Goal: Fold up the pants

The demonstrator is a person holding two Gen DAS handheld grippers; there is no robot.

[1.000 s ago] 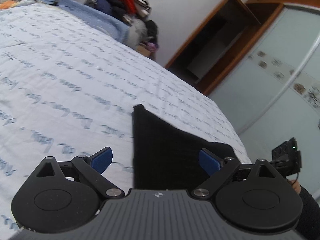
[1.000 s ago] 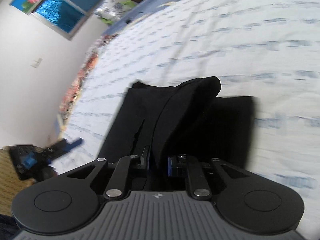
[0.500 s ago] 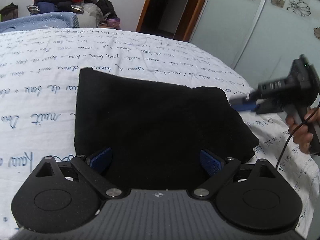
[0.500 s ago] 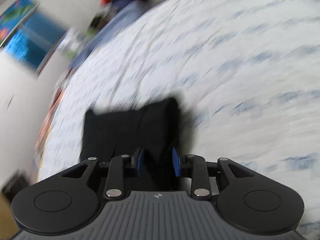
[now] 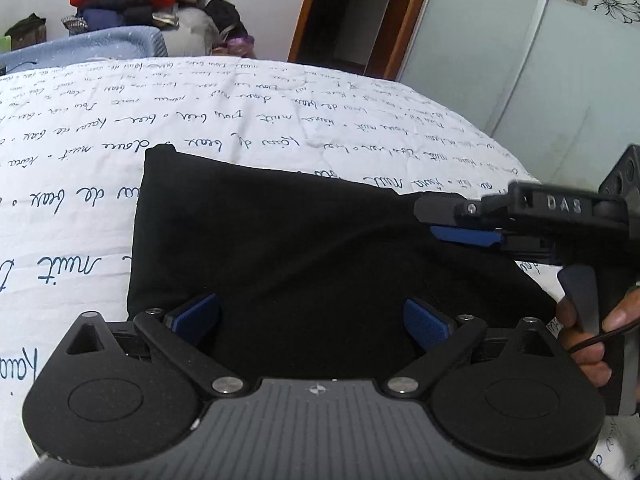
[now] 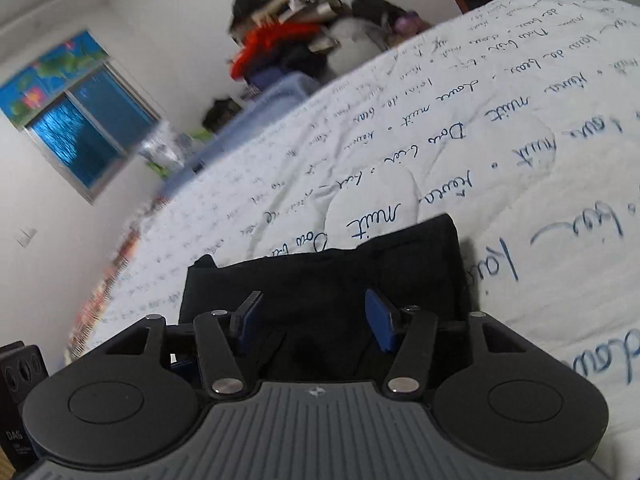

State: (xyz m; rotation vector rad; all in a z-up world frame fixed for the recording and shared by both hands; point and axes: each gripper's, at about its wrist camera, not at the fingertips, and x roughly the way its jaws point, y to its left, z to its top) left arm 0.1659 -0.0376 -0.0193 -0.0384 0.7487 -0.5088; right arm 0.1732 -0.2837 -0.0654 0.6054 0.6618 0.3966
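**A:** Where are the pants?

**B:** I see the black pants (image 5: 304, 248) lying folded into a compact rectangle on the bed (image 5: 240, 120), on the white quilt with blue script, close to the bed's near edge and towards its right-hand corner in the left wrist view. They lie flat, with one far corner sticking up slightly.

**A:** And your left gripper?

**B:** My left gripper (image 5: 312, 320) hangs over the near part of the pants, its jaws spread wide with nothing between them but the cloth below.

**A:** The right one?

**B:** My right gripper (image 6: 316, 322) is also parted, less wide than the left, holding nothing, with the pants under it. From the left camera I see it from the side, at the pants' right edge, the person's hand (image 5: 588, 332) on its handle.

**A:** Anything else?

**B:** A clothes pile (image 5: 132, 0) beyond the bed's far edge, and a window (image 6: 80, 128).
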